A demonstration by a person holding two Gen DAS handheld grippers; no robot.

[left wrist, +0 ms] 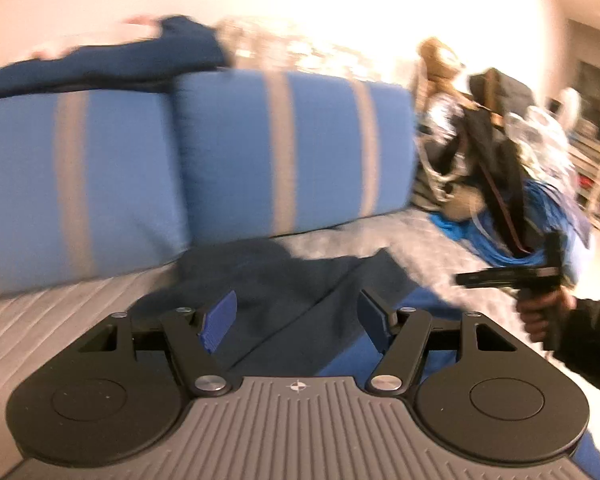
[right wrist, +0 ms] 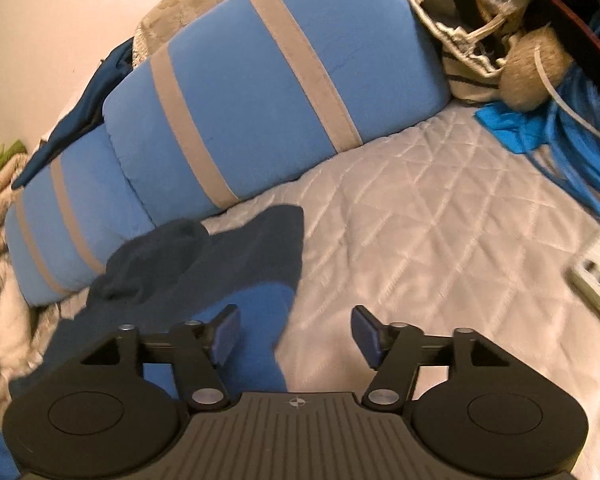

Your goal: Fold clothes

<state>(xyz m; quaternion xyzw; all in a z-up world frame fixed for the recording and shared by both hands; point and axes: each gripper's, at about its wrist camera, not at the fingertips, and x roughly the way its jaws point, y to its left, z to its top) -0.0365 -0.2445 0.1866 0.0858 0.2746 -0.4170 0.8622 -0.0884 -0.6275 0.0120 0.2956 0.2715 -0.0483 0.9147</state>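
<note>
Quilted grey bed cover fills the low part of the left wrist view, with a big blue pillow with grey stripes across the middle and a messy pile of bags and things at the right. This picture is blurry. The left gripper sits at the bottom middle with its jaws spread wide and nothing between them. The dark blue garment lies flat on the bed just past the tips, and a brighter blue part shows low down under the gripper. At the right edge a hand holds the right gripper, but it is too blurry there to tell how its jaws stand. In the right wrist view the same bed cover spreads to the right, and the striped pillow lies in the upper left. The right gripper is at the bottom middle, jaws spread and empty. The garment lies in the lower left, bunched near the pillow, and its right edge runs just by the left fingertip. I think both grippers are getting ready to take hold of the cloth. Each one would need to go down to an edge and pinch it.
</note>
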